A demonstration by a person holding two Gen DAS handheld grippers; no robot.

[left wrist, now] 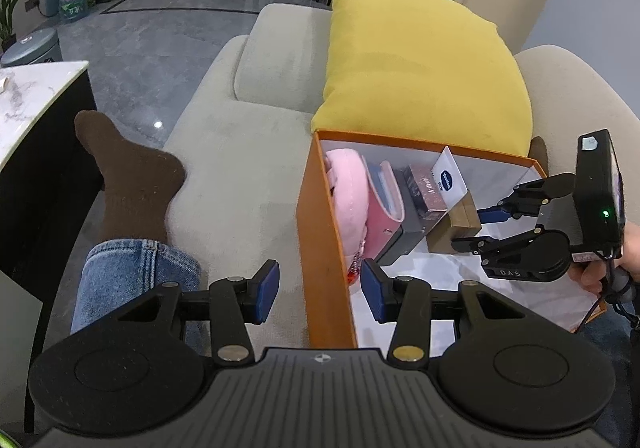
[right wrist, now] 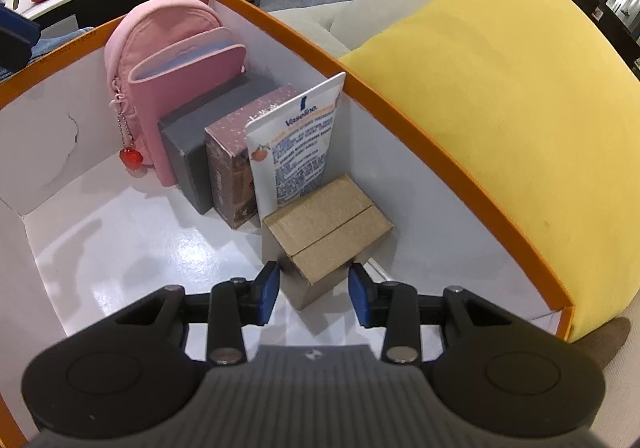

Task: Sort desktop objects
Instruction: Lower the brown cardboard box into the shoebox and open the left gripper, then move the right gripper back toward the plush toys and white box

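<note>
Your right gripper (right wrist: 313,290) points down into the orange box (right wrist: 460,164), jaws about halfway apart and straddling the near corner of the small cardboard box (right wrist: 330,232). The blue pads (right wrist: 267,290) sit just beside its two faces; can't tell if they touch, no clear squeeze. Last log steps differ too little to call motion.

Cardboard box sits on the white floor by the box's right wall, at the near end of a row. Behind it, leaning upright along that wall: white Vaseline tube (right wrist: 298,144), pink patterned carton (right wrist: 236,168), grey box (right wrist: 200,152), pink pouch (right wrist: 168,60) in the far corner with a red heart charm (right wrist: 131,159) hanging off it.

Your left gripper (left wrist: 320,290) is about half open, holding nothing. It straddles the orange box's left wall (left wrist: 320,232): one pad outside over the beige sofa (left wrist: 240,152), one inside. No contact seen.

Yellow cushion (left wrist: 424,76) leans behind the box. Your right hand (left wrist: 624,252) shows on the handle at the right edge of the left wrist view.
</note>
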